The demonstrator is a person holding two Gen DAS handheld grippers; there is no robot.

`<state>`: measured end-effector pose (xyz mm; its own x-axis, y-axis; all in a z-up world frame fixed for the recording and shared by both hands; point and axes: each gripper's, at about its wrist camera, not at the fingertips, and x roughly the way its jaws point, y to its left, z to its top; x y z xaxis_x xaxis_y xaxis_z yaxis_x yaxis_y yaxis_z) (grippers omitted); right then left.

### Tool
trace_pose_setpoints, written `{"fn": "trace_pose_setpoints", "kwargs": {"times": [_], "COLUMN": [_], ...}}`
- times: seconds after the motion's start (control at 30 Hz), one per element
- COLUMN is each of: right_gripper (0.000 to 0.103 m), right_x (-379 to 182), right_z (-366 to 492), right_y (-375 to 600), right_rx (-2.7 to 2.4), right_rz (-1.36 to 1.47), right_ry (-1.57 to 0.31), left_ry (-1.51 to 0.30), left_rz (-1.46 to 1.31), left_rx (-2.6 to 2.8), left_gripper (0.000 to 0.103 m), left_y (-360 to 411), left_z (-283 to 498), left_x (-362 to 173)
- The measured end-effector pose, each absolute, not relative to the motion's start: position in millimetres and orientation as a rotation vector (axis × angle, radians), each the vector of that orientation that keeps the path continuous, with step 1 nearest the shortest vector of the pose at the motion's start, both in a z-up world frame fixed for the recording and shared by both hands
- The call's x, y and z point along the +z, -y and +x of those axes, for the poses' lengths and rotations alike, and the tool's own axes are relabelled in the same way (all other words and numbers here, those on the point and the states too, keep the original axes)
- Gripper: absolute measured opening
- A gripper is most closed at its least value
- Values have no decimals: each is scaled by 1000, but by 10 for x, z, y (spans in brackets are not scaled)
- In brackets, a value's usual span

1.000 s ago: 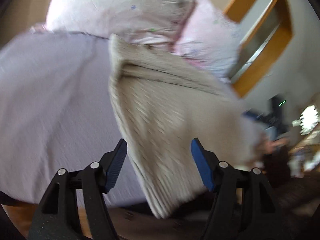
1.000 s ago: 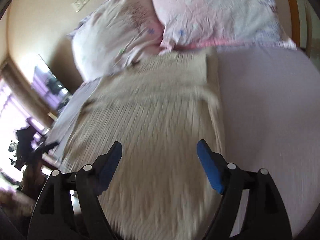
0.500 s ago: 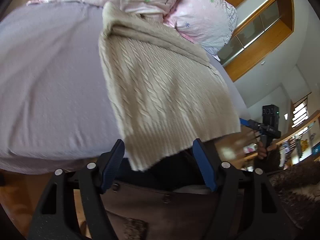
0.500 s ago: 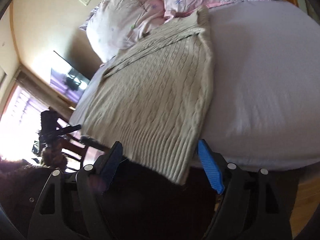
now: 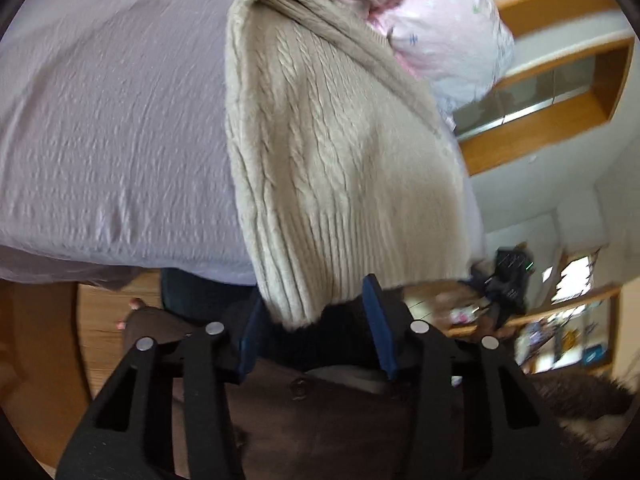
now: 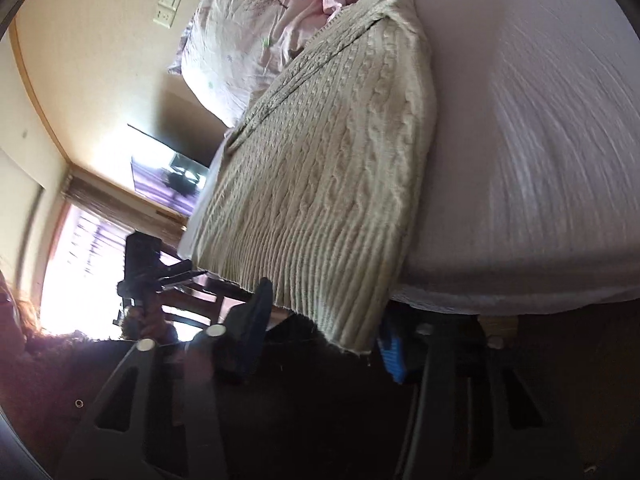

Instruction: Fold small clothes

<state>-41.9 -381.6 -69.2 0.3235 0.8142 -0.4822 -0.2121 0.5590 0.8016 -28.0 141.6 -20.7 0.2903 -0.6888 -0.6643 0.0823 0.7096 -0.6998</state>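
My left gripper (image 5: 316,332) and right gripper (image 6: 326,328) both gape wide, empty, at the hem of the beige sweater (image 5: 340,168) overhanging the bed (image 5: 112,128).

Ahead of me the bed (image 5: 112,128) lies under a pale lilac sheet, with pink floral pillows (image 6: 256,32) against a cream wall (image 6: 92,72). A switch plate (image 6: 168,4) sits high on that wall. Below it hangs a dark television (image 6: 168,176), beside a bright window (image 6: 76,260). Orange wooden trim (image 5: 560,80) frames a glass opening, and the floor (image 5: 108,320) is wood.
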Motion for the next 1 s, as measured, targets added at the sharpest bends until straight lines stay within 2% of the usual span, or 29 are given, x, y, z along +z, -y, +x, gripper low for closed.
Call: {"fn": "trace_pose_setpoints", "kwargs": {"times": [0.07,0.1,0.13,0.27,0.37,0.47,0.57,0.8,0.9,0.97,1.0], "right_gripper": [32,22,10,9,9,9,9,9,10,15,40], "right_x": [-679,-672,-659,-474,-110,292,468,381,126,106,136], "right_z": [-442,-443,-436,-378,-241,225,900,2415,2824,2736,2644], "right_y": [3882,3889,3878,3758,3732,3755,3714,3512,3422,3375,3362], "right_rx": [786,797,817,838,864,829,774,401,226,238,264], "right_rz": [757,769,778,714,663,649,689,698,755,823,825], "right_ry": [-975,-958,-938,-882,-744,-581,-507,-556,-689,-648,-606], "left_ry": [-1176,-1184,-1193,-1161,-1067,-931,-818,-755,-830,-834,-812], "left_rz": [-685,-706,-731,-772,-696,-642,-612,-608,-648,-805,-827], "left_rx": [-565,-566,-576,-609,-611,-595,-533,-289,-193,-235,-259], "left_gripper": [41,22,10,9,9,9,9,9,10,14,20], "left_y": [-1463,-1484,-1489,-1515,-1547,-1613,-1668,-1645,-1685,-1780,-1800], "left_z": [-261,-266,-267,-269,-192,104,676,2215,2664,2688,2669], "left_x": [-251,-275,-299,-156,208,607,861,712,407,265,277]}}
